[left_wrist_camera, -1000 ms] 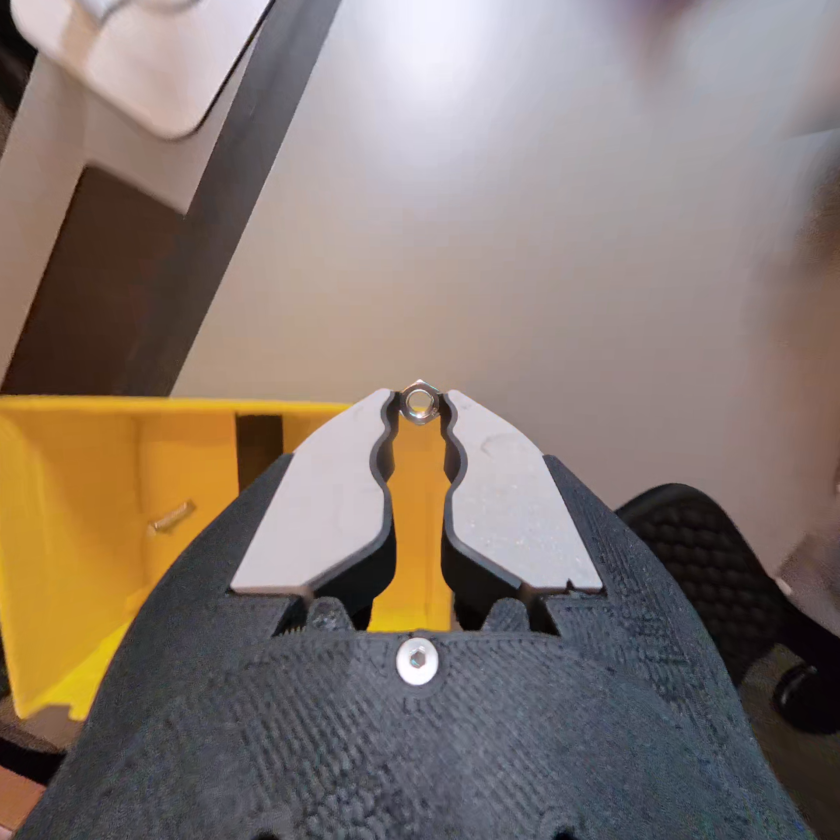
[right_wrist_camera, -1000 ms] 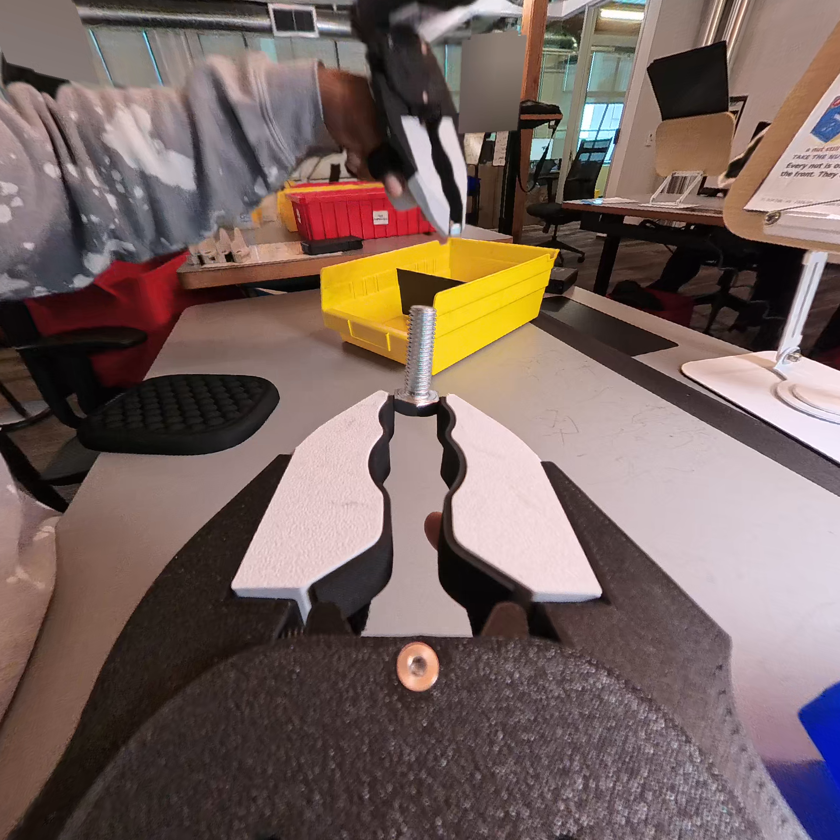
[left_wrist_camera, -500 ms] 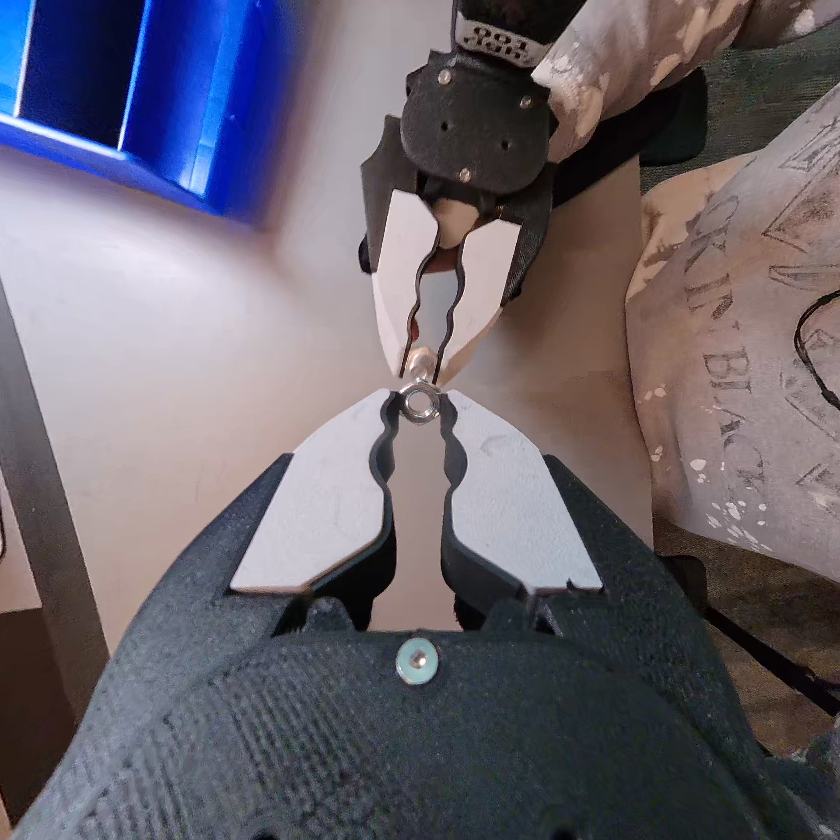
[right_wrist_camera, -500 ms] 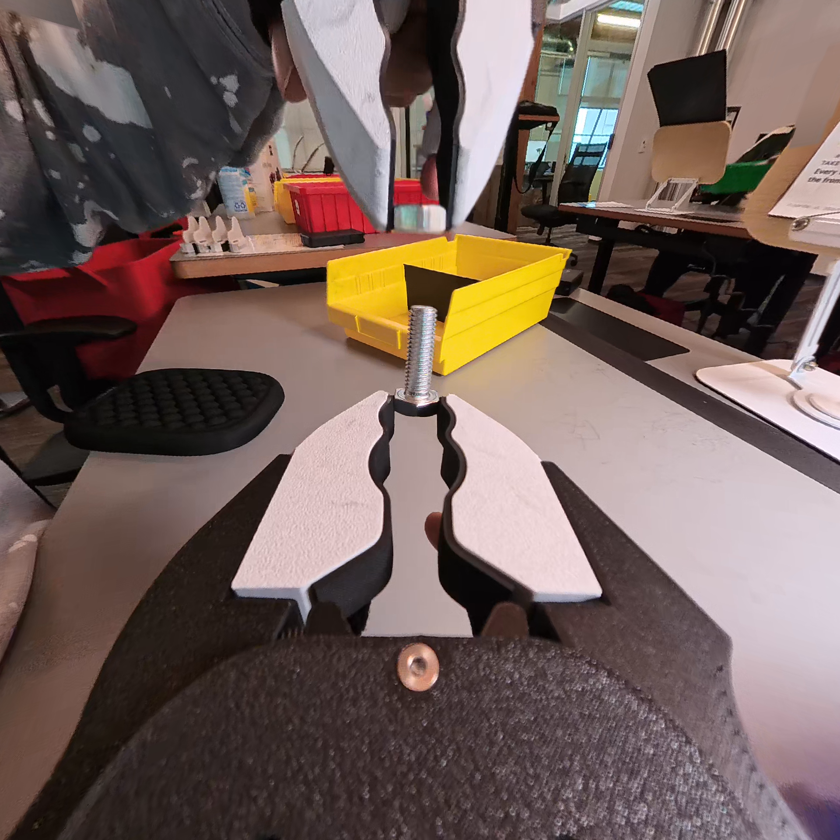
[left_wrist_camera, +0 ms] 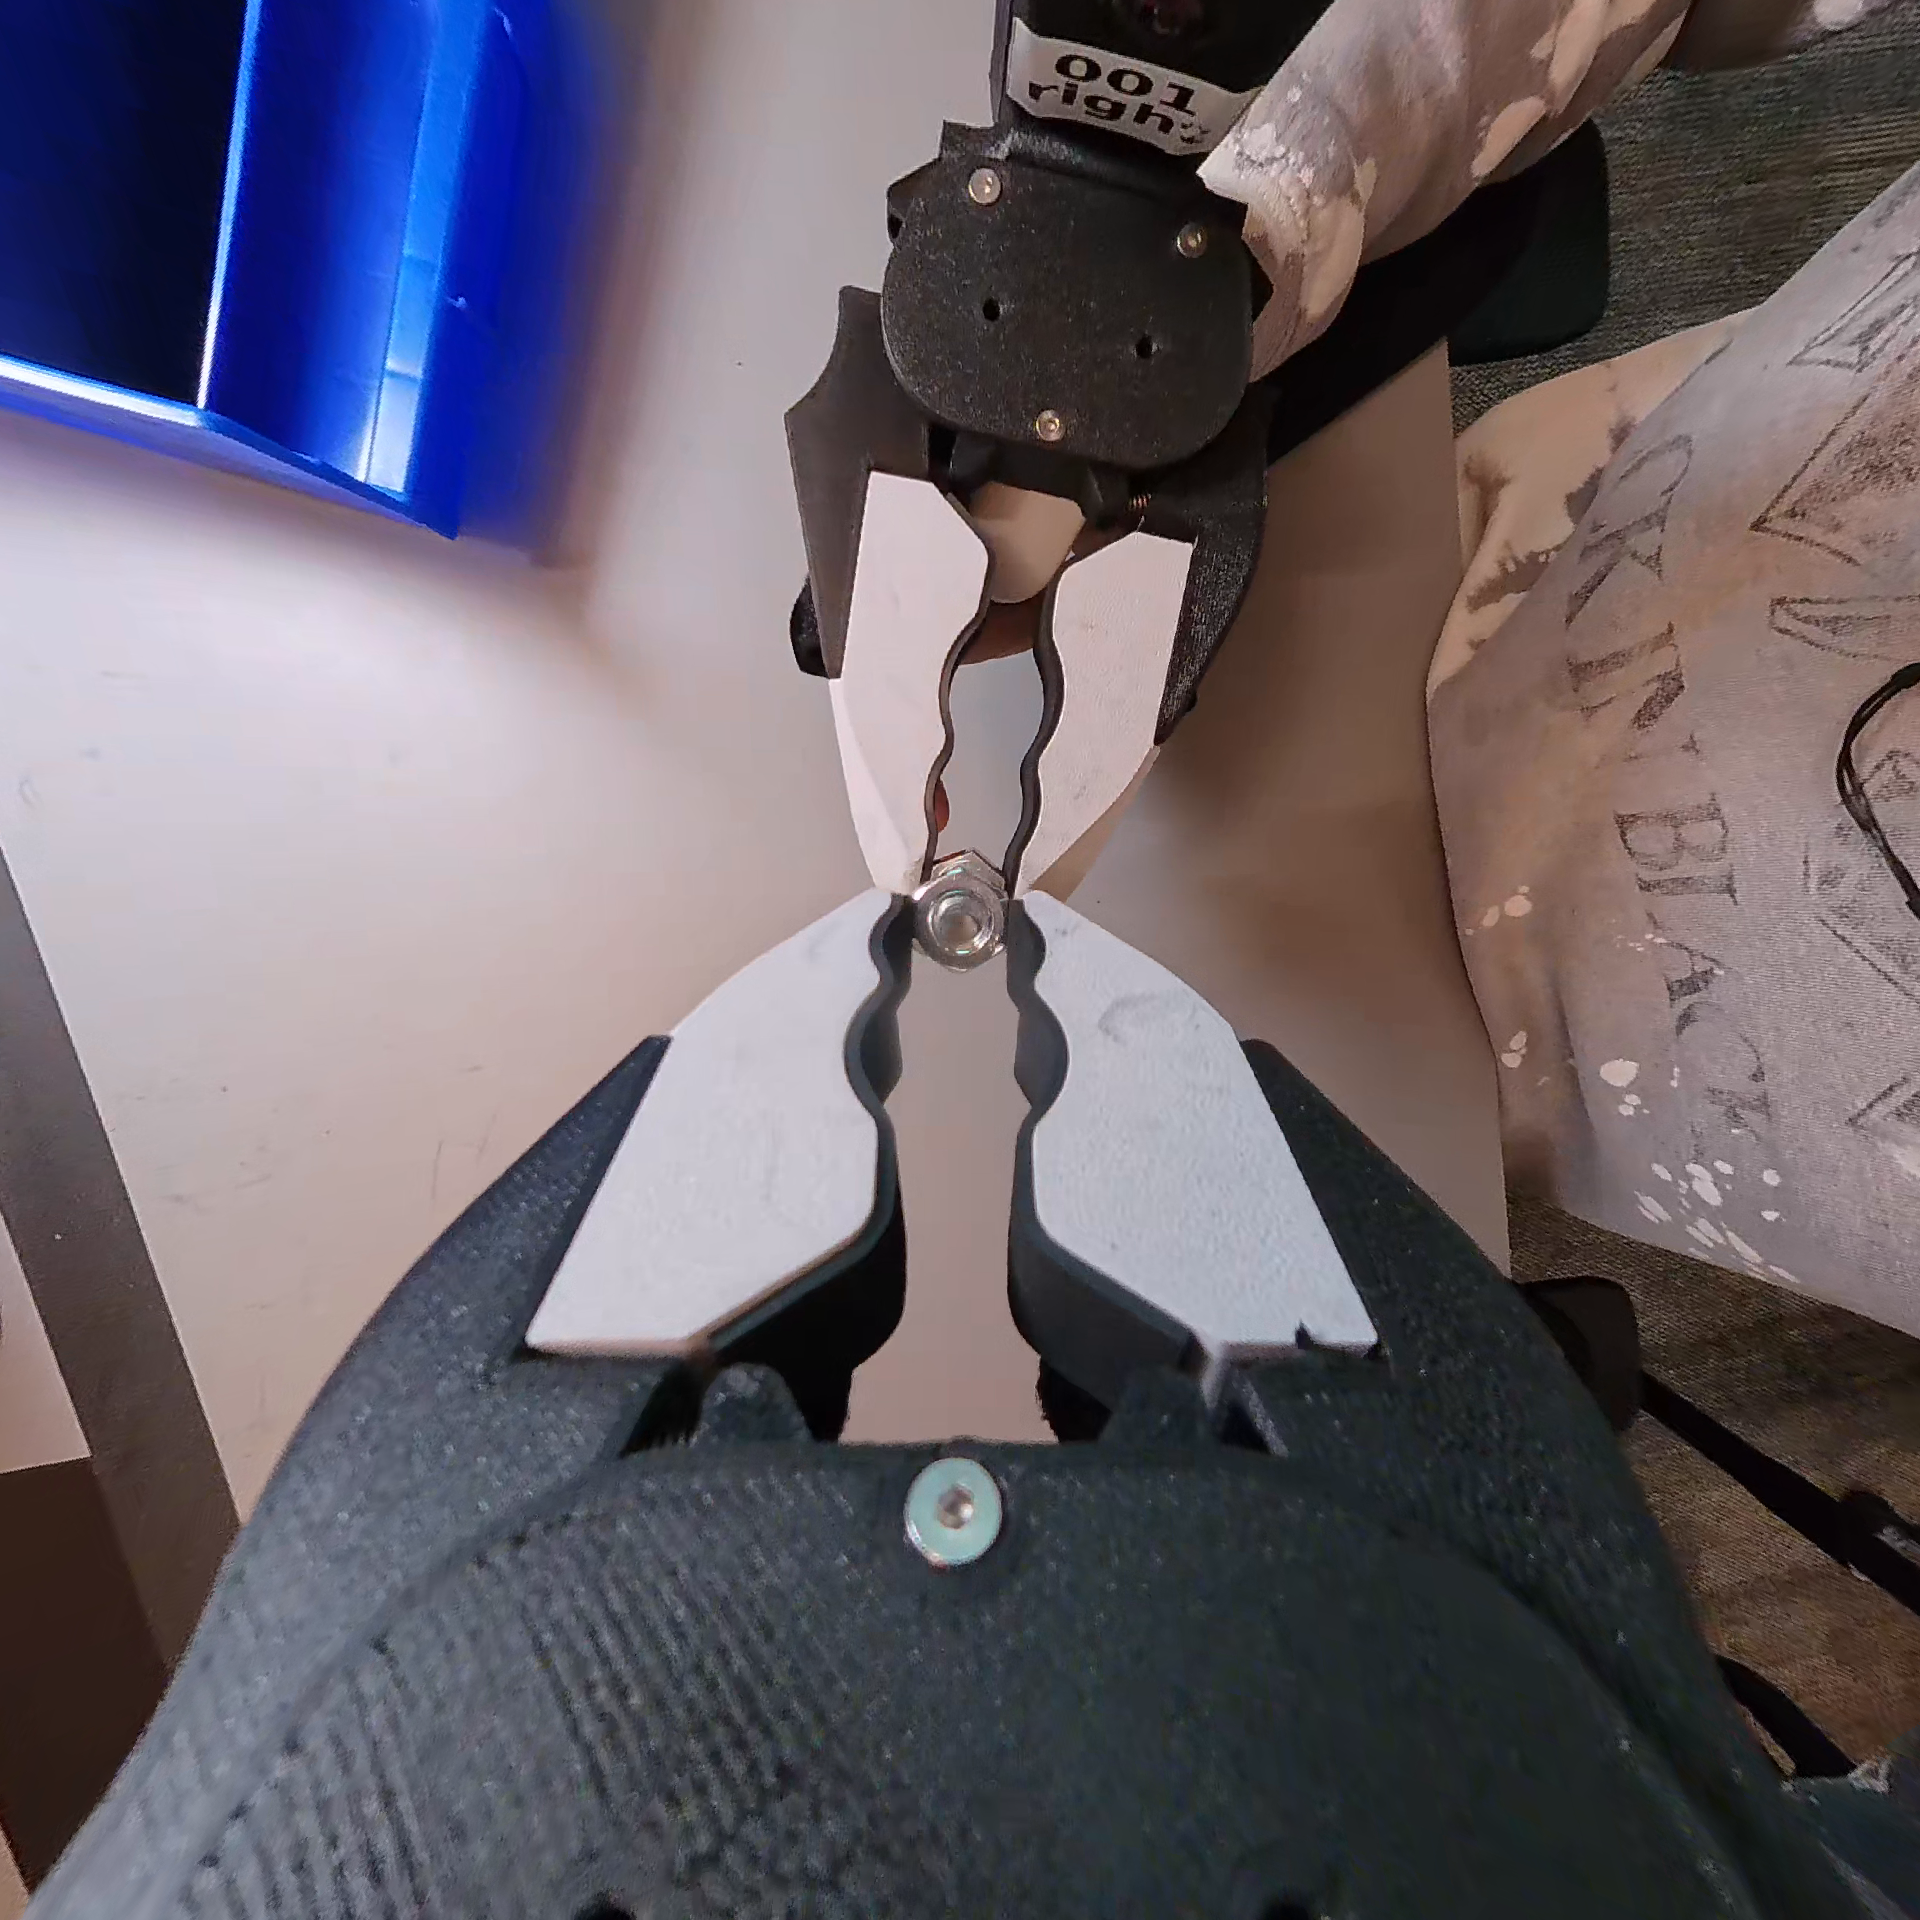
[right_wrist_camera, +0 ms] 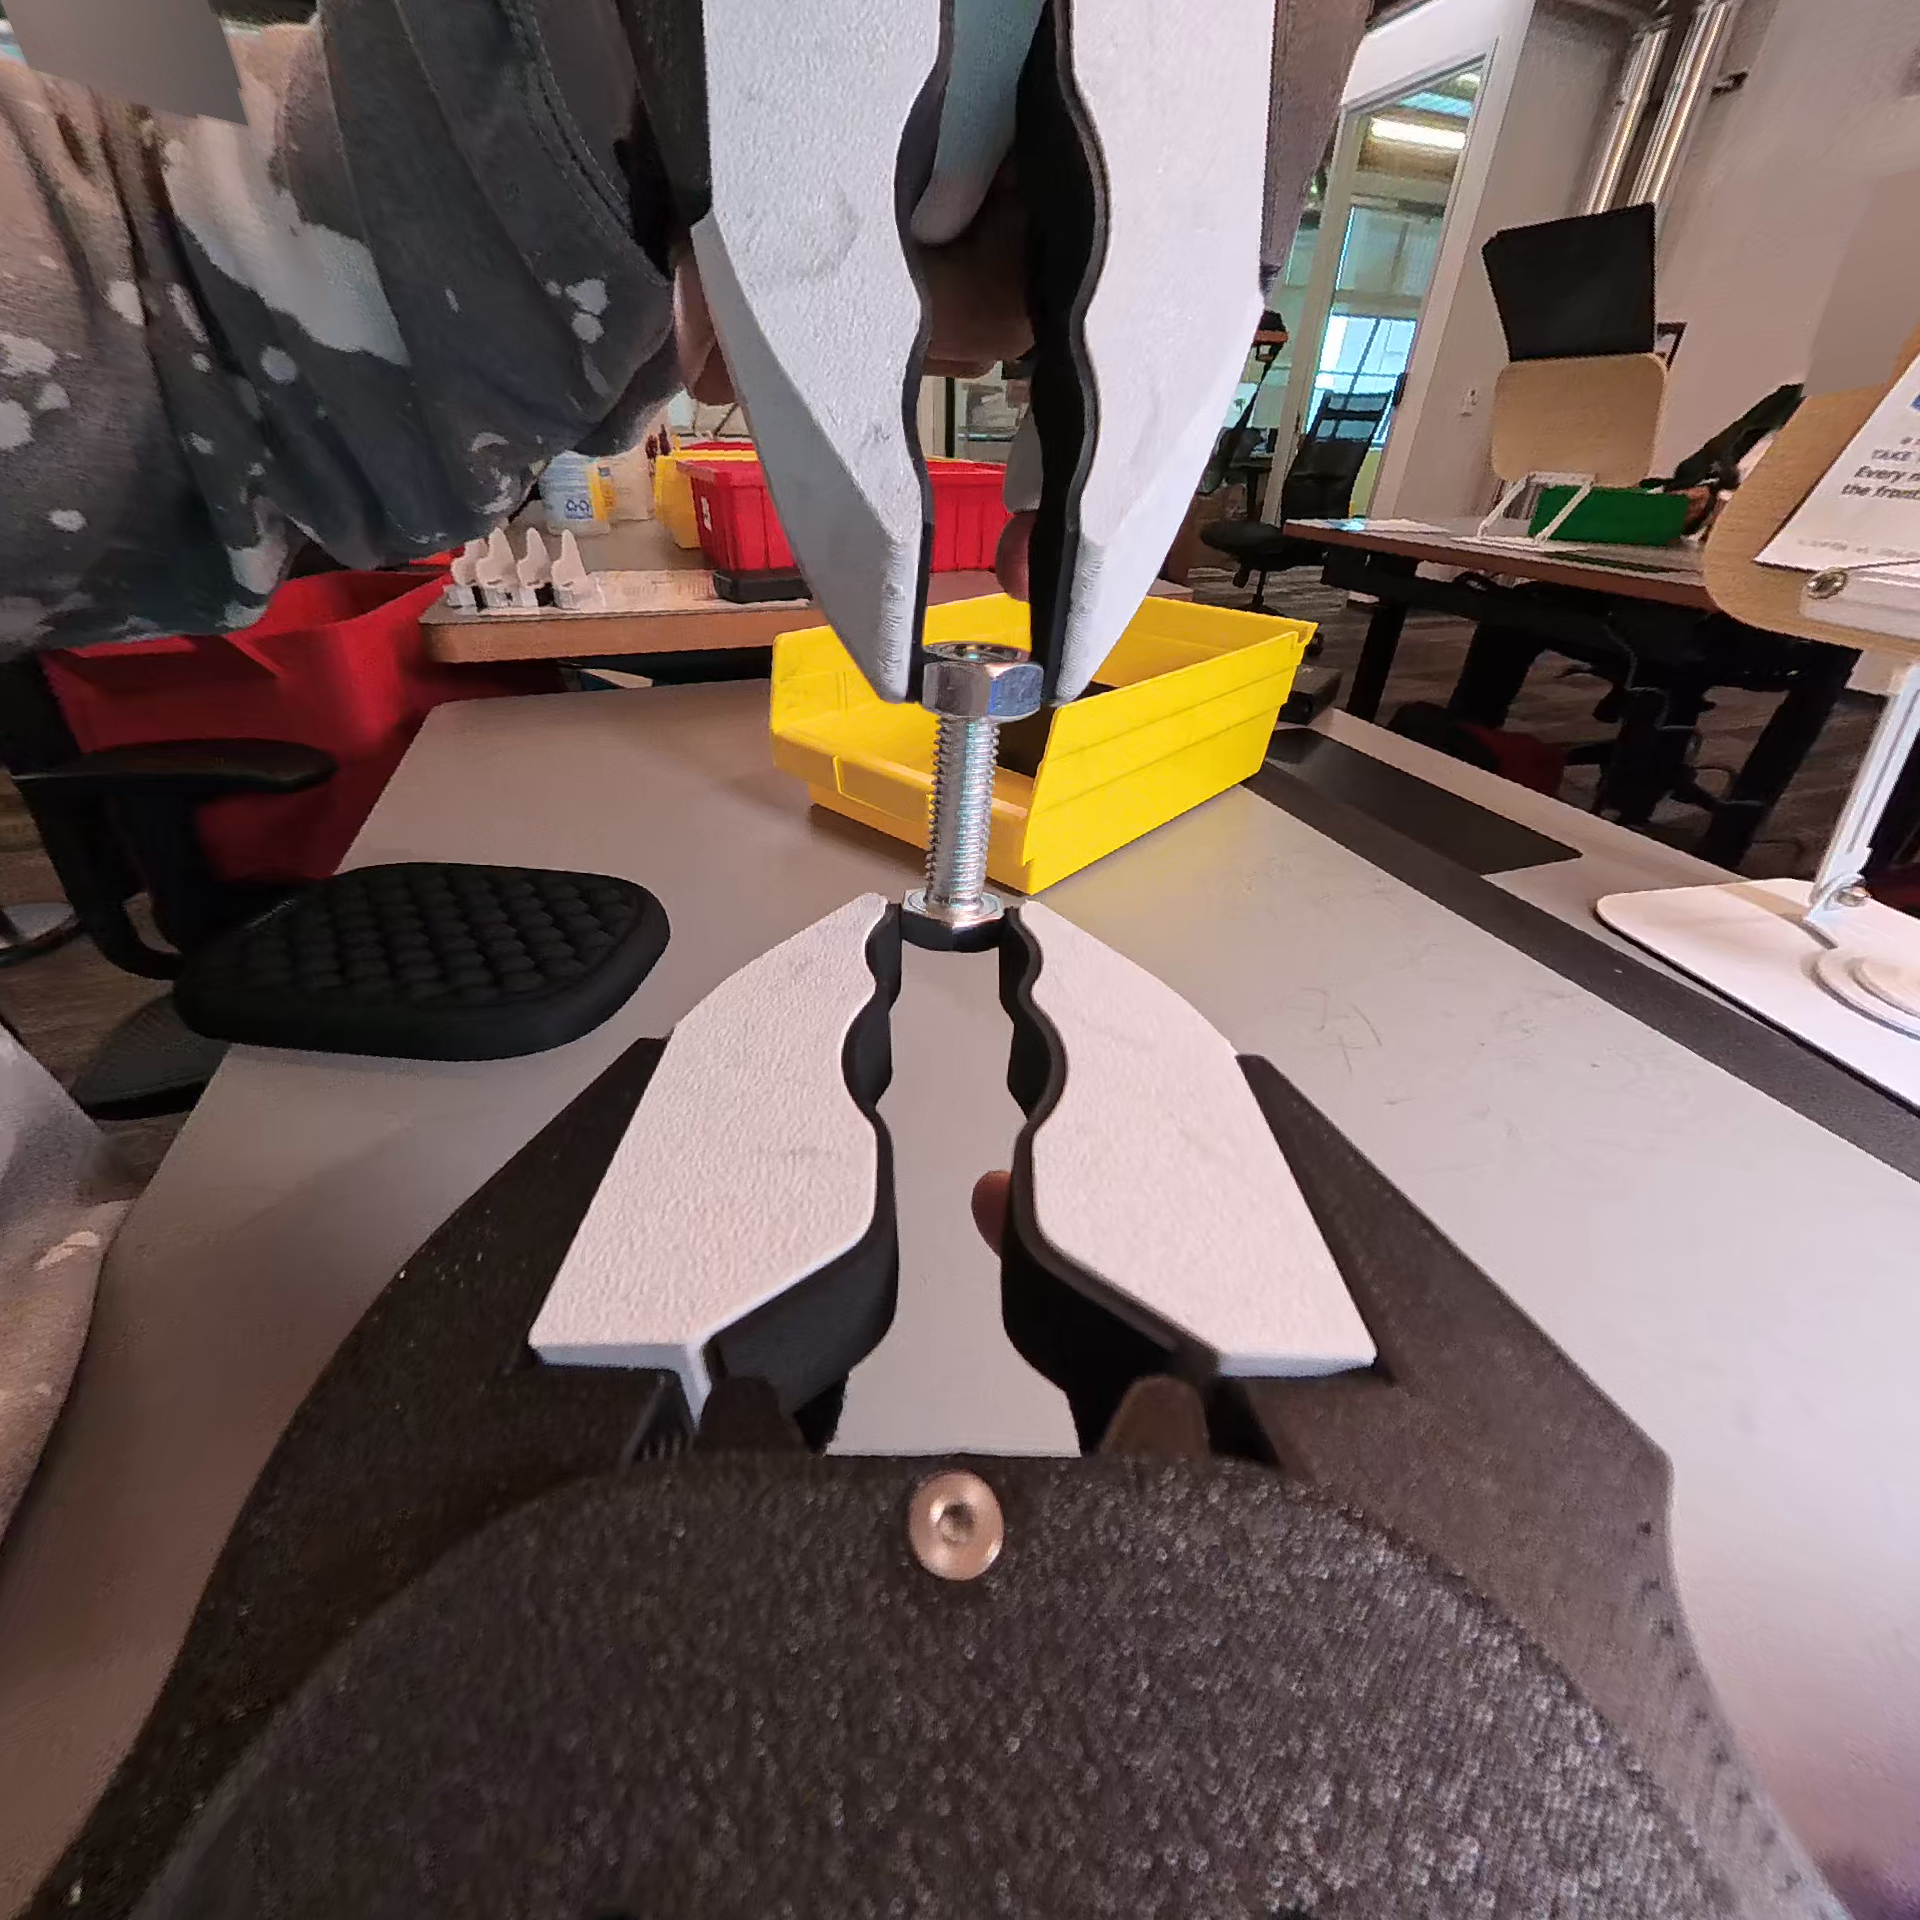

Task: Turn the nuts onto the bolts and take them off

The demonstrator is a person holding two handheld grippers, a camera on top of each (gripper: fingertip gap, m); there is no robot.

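In the right wrist view my right gripper (right_wrist_camera: 951, 920) is shut on the head of a silver bolt (right_wrist_camera: 961, 821) and holds it upright, thread up, above the grey table (right_wrist_camera: 1455, 1091). My left gripper (right_wrist_camera: 982, 681) comes down from above, shut on a silver hex nut (right_wrist_camera: 982, 688) that sits on the bolt's top end. In the left wrist view my left gripper (left_wrist_camera: 958, 914) looks straight down through the nut (left_wrist_camera: 958, 925), with the right gripper (left_wrist_camera: 961, 868) pointing at it from beyond. The bolt's shank is hidden there behind the nut.
A yellow bin (right_wrist_camera: 1143, 748) stands on the table behind the bolt. A blue bin (left_wrist_camera: 312, 260) is at the table's other side. A black chair armrest (right_wrist_camera: 416, 956) lies left, a white stand base (right_wrist_camera: 1766, 956) right. The person's torso (left_wrist_camera: 1714, 727) is close. There is about 4 centimeters between the tips of the two grippers.
My left gripper swung with the nut from over the yellow bin to above the bolt and came down; the nut now meets the bolt's tip. The right gripper held the bolt steady.
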